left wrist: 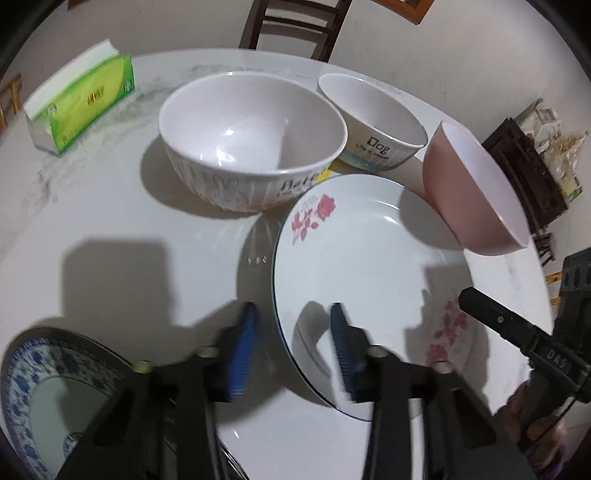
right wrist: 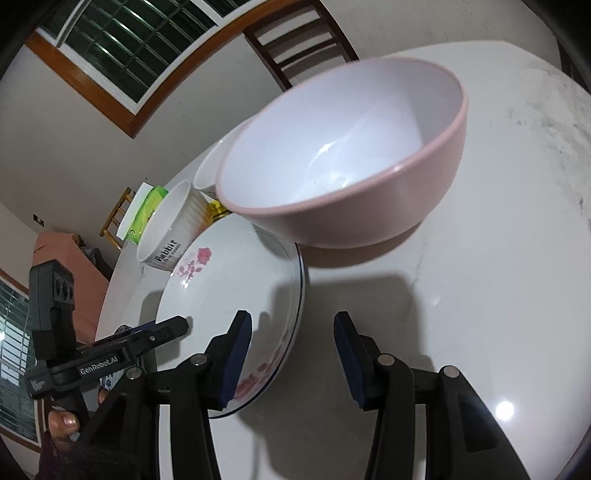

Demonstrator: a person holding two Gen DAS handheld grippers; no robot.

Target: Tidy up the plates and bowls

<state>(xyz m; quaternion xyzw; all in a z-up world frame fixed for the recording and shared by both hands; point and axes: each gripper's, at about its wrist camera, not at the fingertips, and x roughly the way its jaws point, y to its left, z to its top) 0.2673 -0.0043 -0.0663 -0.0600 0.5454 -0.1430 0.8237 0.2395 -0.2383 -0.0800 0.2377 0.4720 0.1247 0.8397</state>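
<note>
A white plate with pink roses [left wrist: 354,258] lies on the white table [left wrist: 110,229]. My left gripper [left wrist: 291,350] is open, its jaws either side of the plate's near-left rim, nothing held. A pink bowl [left wrist: 469,192] rests tilted against the plate's far-right edge. A large white "Rabbit" bowl [left wrist: 251,136] and a white "Dog" bowl [left wrist: 373,118] stand behind. A blue-patterned plate [left wrist: 48,391] lies near left. In the right wrist view my right gripper [right wrist: 293,354] is open astride the rose plate's [right wrist: 221,295] rim, below the pink bowl [right wrist: 343,155].
A green tissue pack [left wrist: 85,99] lies at the table's far left. A dark wooden chair [left wrist: 295,26] stands behind the table. The "Rabbit" bowl [right wrist: 170,229] also shows in the right wrist view. Shelves with packets [left wrist: 535,162] are off to the right.
</note>
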